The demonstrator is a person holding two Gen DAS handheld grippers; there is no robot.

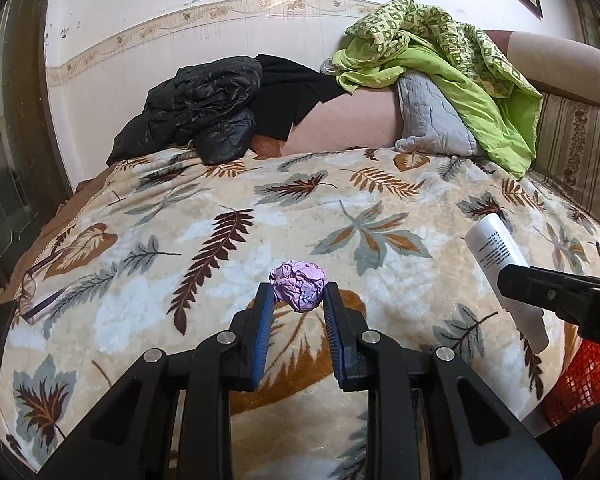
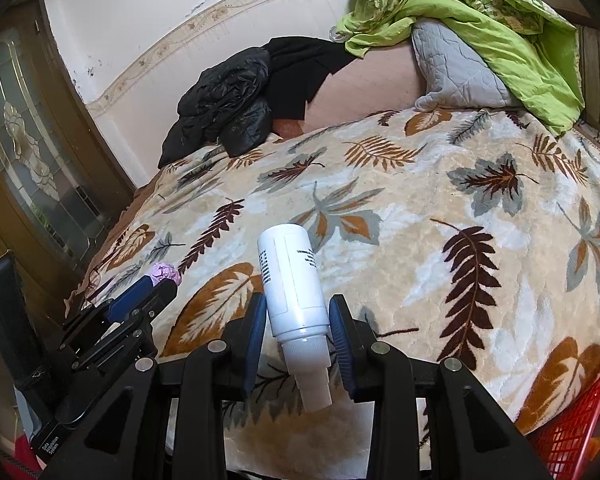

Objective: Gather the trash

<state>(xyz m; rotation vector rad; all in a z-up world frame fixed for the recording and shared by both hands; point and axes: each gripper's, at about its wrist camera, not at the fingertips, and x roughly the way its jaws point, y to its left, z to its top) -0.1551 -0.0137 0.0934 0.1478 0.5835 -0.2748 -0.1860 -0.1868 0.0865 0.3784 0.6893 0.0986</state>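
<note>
Both grippers are carrying trash over the leaf-print blanket (image 1: 204,216) on the bed. The left gripper (image 1: 298,300) is pinching a crumpled purple paper ball (image 1: 298,286) w/ its blue pads (image 1: 265,312) pressing on either side; the ball is sitting at the very tips, so the hold looks shallow. The right gripper (image 2: 298,320) is clamping a white plastic bottle (image 2: 290,276) near its shoulder, cap end pointing back toward the camera, body sticking out fwd & tilting a little left.

A red mesh basket (image 2: 572,436) is showing at the bed's lower right edge, just beside the right gripper — prob. the drop spot, tho I can't tell what's inside.

Doing this step well, imo:
- Keeping both squeezes steady while travelling; the paper ball is light & springy, so any easing off could let it pop out onto the blanket.
- Bottle is gripped off-centre, so moving it smoothly w/o swinging should stop it pivoting between the pads.
- Taking the right one over the basket first since it's nearer, then bringing the left across, avoiding the two tools crossing.
- Letting go only once each item is hanging above the basket opening, low enough not to bounce out.
</note>
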